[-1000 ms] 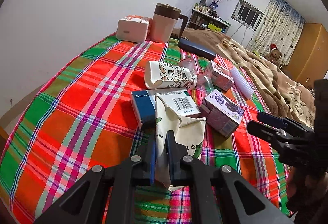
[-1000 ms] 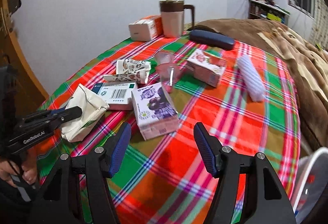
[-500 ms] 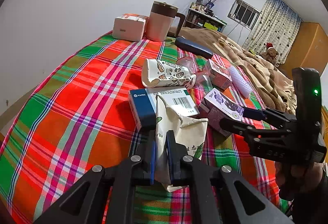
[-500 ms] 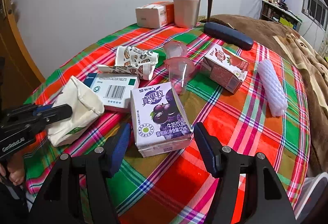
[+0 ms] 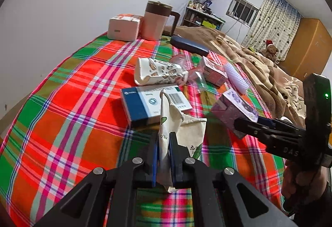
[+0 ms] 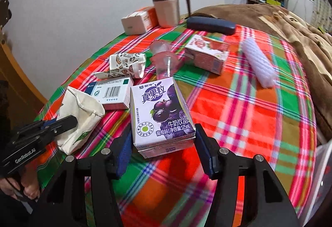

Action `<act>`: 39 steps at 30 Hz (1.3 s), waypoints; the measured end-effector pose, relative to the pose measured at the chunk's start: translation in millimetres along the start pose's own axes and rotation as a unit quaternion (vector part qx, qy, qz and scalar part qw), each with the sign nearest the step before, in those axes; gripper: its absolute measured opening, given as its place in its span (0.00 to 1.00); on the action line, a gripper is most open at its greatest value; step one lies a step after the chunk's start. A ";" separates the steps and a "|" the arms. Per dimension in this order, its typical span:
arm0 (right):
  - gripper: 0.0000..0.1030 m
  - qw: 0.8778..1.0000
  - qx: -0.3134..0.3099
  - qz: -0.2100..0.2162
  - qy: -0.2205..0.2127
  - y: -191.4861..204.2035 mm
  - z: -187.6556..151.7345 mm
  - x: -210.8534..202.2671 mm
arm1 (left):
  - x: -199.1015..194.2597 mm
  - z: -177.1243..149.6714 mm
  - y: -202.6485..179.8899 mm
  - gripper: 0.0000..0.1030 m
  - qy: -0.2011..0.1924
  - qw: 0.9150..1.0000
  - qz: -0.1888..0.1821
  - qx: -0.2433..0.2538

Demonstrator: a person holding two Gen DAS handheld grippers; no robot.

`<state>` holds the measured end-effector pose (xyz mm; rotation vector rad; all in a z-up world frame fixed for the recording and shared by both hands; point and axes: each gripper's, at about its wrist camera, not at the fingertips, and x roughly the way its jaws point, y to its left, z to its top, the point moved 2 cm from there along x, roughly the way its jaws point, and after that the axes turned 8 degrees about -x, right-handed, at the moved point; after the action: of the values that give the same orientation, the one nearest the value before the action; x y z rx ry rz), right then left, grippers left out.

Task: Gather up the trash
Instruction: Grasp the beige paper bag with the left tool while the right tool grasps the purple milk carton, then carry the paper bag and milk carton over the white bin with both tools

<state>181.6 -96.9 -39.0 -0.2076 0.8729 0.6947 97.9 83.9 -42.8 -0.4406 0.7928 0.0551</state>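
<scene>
Left tongs (image 5: pixel 164 156), bottom centre of the left wrist view: I am pinching the rim of a cream cloth bag (image 5: pixel 182 133), probably to be holding its mouth up as the trash collector. Right tongs (image 6: pixel 162 150), bottom centre of the right wrist view: I am keeping them spread, one finger on each side of the purple grape milk carton (image 6: pixel 161 115); contact cannot be told.

Other trash lying mid-frame on the plaid cloth (image 6: pixel 238 115): blue-and-white medicine box (image 6: pixel 112 90), crumpled printed carton (image 6: pixel 126 65), plastic cups (image 6: pixel 164 61), red carton (image 6: pixel 207 52), white foam sleeve (image 6: pixel 257 61).

Left view alone is showing the bag clamp close up; the right view alone is showing the carton's label and the bag's open mouth.
</scene>
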 end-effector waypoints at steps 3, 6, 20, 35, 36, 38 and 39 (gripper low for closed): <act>0.56 1.000 0.014 -0.004 -0.007 -4.9 -9.8 -14.0 | -1.0 -3.9 -8.4 0.09 0.004 1.000 -0.004 0.009; 0.56 1.000 0.025 -0.009 -0.013 -9.2 -19.6 -27.3 | -3.3 -7.8 -19.2 0.09 0.006 1.000 -0.009 0.019; 0.56 0.995 0.082 -0.046 -0.041 -42.1 -59.8 -78.7 | -4.5 -27.5 -87.5 0.09 0.028 0.995 -0.047 0.088; 0.56 0.980 0.157 -0.110 -0.062 -95.4 -106.9 -127.3 | 12.3 -42.0 -187.1 0.09 0.048 0.979 -0.108 0.166; 0.56 0.978 0.163 -0.115 -0.063 -99.8 -110.4 -130.6 | 13.6 -42.7 -192.3 0.09 0.050 0.978 -0.111 0.169; 0.56 0.975 0.173 -0.125 -0.065 -106.2 -116.2 -135.6 | 17.0 -45.5 -206.1 0.09 0.054 0.976 -0.119 0.177; 0.56 0.973 0.180 -0.131 -0.066 -111.0 -120.3 -139.4 | 18.5 -46.1 -211.8 0.09 0.056 0.975 -0.122 0.179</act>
<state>114.6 -300.5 -21.4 0.0485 0.8097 0.2926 124.4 -129.1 -7.4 -0.1954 0.8336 -0.3404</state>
